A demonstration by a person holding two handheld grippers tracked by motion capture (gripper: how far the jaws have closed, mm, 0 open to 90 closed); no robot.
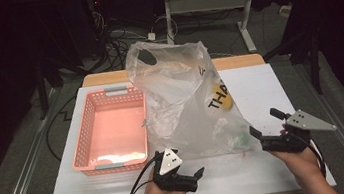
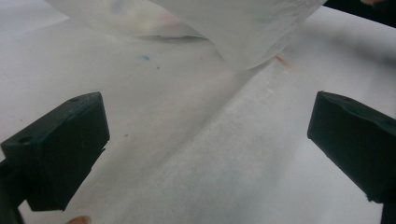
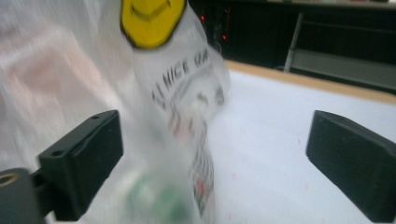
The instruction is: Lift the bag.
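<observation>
A clear plastic bag (image 1: 185, 100) with a yellow smiley and black lettering stands puffed up in the middle of the white table (image 1: 254, 86). Something green (image 1: 239, 141) lies inside it near its right bottom corner. My left gripper (image 1: 197, 178) rests low by the table's front edge, just in front of the bag, and is open. In the left gripper view the bag's bottom (image 2: 233, 28) lies ahead of the left gripper (image 2: 205, 149), apart from it. My right gripper (image 1: 265, 122) is open at the bag's lower right corner. In the right gripper view the printed bag (image 3: 177, 93) hangs loosely inside the right gripper (image 3: 215, 163), close to the left jaw, unpinched.
A pink plastic basket (image 1: 84, 134) with nothing visible in it sits on the left half of the table, touching the bag's left side. Bare white tabletop lies to the right of the bag and along the front. Cables and desk legs (image 1: 245, 16) show on the dark floor behind.
</observation>
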